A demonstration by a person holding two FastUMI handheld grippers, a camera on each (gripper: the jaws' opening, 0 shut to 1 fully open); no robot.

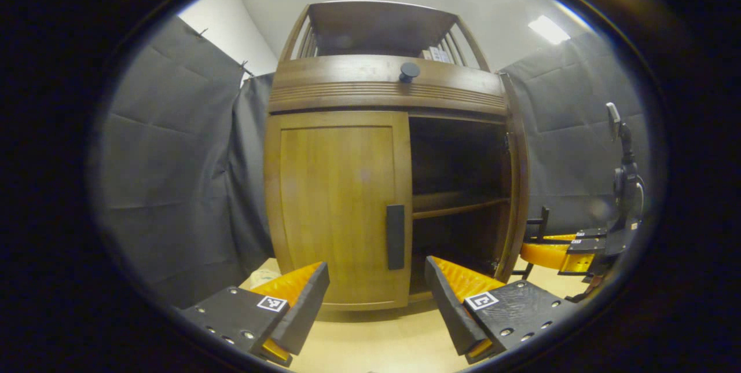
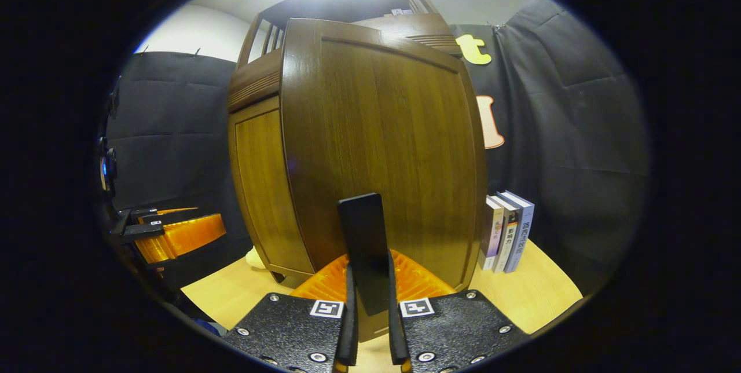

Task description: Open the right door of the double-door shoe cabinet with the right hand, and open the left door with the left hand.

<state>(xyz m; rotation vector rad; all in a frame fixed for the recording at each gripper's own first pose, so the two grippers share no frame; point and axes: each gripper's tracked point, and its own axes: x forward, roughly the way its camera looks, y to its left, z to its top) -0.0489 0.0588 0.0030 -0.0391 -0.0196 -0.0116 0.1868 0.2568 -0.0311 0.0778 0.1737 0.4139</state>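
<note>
Left gripper (image 1: 376,297): fingers (image 1: 301,297) spread wide apart at the bottom of the left gripper view, holding nothing. Right gripper (image 2: 369,303): fingers (image 2: 349,315) drawn close together at bottom centre of the right gripper view, pressing both sides of a dark handle (image 2: 365,251). The right gripper also appears at the right edge of the left gripper view.

A pale wooden tabletop (image 2: 538,297) carried the shoe cabinet (image 1: 341,211), standing straight ahead of the left gripper (image 1: 376,303). Three books (image 2: 506,231) stood upright on it, right of the right gripper (image 2: 369,303). A pale object (image 1: 263,276), unclear, lay beside the cabinet's base.
</note>
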